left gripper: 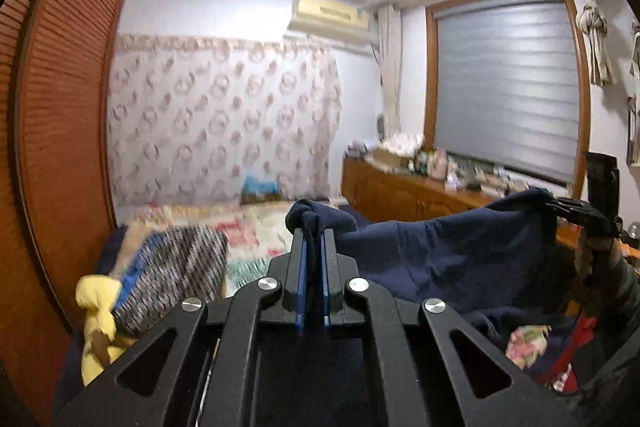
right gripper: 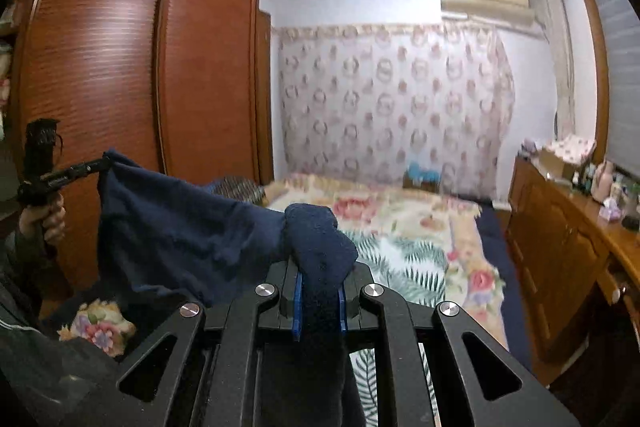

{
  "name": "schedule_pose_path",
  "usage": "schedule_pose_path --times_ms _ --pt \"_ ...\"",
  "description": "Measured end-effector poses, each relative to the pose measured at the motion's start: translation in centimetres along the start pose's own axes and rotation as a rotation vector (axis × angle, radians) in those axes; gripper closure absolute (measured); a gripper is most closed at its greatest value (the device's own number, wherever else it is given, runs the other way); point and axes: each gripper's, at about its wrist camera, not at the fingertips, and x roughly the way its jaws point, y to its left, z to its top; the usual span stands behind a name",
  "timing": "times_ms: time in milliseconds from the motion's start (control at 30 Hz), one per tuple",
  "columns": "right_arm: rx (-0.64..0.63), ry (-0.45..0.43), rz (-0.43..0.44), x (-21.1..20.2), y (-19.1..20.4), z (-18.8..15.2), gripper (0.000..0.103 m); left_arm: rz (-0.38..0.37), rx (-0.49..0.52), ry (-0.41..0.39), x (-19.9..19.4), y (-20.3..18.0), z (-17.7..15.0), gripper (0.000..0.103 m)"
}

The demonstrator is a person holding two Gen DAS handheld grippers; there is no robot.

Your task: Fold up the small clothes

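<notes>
Clamped in the left gripper (left gripper: 313, 243) is one bunched corner of the navy garment (left gripper: 448, 259); its other corner sits pinched in the right gripper (right gripper: 319, 267), so the cloth hangs stretched between them above the bed (right gripper: 400, 227). Risk, as I judge it: either thin bite could slip and drop a corner (the bunched folds look shallow). Leftward stands a wooden wardrobe (right gripper: 120, 67); floral bedding lies centre; a cluttered dresser (right gripper: 568, 227) is right.

A plain navy-blue cloth garment (left gripper: 460, 247) is hanging over a floral pink-and-cream bedspread with green fern leaves (right gripper: 400, 239), beside a reddish-brown louvred wooden wardrobe (right gripper: 120, 67).
</notes>
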Motion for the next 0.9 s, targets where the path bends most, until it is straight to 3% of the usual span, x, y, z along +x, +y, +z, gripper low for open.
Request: schedule_pose_path --times_ms 267,333,500,700,833,900 --pt "-0.063 -0.059 -0.031 -3.5 -0.3 3.6 0.091 0.022 0.032 -0.073 -0.7 0.7 3.4 0.096" --pt "-0.088 -0.127 -0.027 -4.0 -0.3 3.8 0.091 0.022 0.025 -0.094 -0.7 1.0 4.3 0.096" --pt "-0.097 -0.157 -0.039 -2.1 0.2 4.6 0.091 0.048 0.033 -0.109 1.1 1.9 6.6 0.096" --pt "-0.102 -0.053 -0.094 7.3 -2.2 4.6 0.091 0.137 0.047 0.004 9.7 3.8 5.8 0.096" --pt "-0.049 0.075 -0.149 18.7 -6.0 2.8 0.09 0.189 0.068 0.135 19.2 6.3 2.3 0.096" --pt "-0.024 0.158 -0.187 24.6 -7.6 1.1 0.088 0.208 0.062 0.226 24.0 7.8 -0.2 0.091"
